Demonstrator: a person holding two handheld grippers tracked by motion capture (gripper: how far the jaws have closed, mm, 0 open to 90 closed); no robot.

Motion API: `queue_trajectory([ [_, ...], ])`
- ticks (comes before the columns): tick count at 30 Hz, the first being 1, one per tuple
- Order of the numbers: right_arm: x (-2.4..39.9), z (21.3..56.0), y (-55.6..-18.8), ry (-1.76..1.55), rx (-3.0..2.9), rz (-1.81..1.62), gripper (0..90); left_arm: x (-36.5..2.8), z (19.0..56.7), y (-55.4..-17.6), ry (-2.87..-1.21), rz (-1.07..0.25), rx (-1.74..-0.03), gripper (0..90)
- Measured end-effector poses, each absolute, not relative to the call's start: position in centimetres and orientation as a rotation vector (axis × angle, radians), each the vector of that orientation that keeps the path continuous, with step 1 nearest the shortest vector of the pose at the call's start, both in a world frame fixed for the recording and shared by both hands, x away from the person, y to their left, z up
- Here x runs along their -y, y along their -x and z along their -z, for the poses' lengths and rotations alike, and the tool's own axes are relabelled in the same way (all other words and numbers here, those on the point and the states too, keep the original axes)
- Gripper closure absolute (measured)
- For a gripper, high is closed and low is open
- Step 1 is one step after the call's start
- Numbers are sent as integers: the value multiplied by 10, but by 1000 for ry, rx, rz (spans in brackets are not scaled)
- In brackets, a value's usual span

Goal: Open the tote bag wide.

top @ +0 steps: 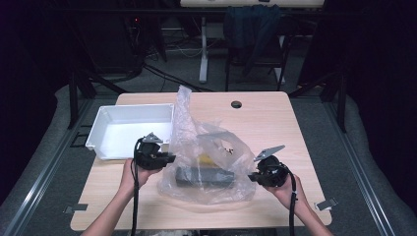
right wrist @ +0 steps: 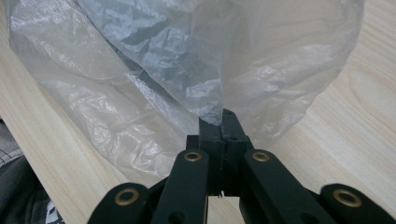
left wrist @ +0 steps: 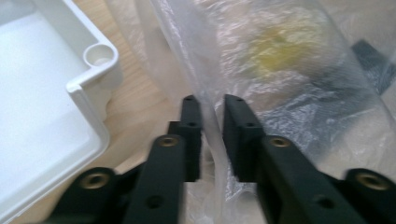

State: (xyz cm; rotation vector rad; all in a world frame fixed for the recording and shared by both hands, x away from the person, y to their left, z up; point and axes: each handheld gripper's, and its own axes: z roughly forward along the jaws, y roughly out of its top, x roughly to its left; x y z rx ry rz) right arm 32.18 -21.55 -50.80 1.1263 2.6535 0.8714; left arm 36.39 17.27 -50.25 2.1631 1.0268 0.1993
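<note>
Right gripper: jaws closed on a pinch of the clear plastic bag, at its right edge. Left gripper: jaws narrowly parted, a fold of bag film between them, not yet clamped. Bag: mid-table, holding a dark flat block and something yellow. White tray: just left of the bag, empty. Advice: close the left fully on film alone before pulling; keep tension even to avoid tearing.

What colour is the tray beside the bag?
White tray, best in the high view.
</note>
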Motion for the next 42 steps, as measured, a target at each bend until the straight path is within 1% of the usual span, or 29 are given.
queue_trajectory([
  [2, 218, 506, -321, -1135, -2635, -894, 900, -175, 503, -358, -2164, -206, -1019, 864],
  [5, 223, 504, -321, -1170, -2605, -957, 900, -181, 505, -349, -2174, -229, -1011, 888],
  [9, 228, 502, -322, -1213, -2573, -1030, 900, -190, 510, -337, -2201, -218, -991, 893],
  [12, 231, 501, -323, -1233, -2569, -1037, 900, -194, 512, -331, -2202, -177, -972, 894],
  [21, 234, 505, -326, -1243, -2590, -1038, 900, -192, 521, -311, -2272, -143, -925, 893],
  [32, 230, 516, -329, -1269, -2658, -966, 900, -186, 531, -310, -2350, -122, -908, 893],
  [37, 229, 515, -328, -1253, -2672, -973, 900, -185, 537, -311, -2389, -99, -903, 892],
  [42, 227, 516, -328, -1241, -2686, -949, 900, -185, 539, -313, -2389, -102, -929, 879],
])
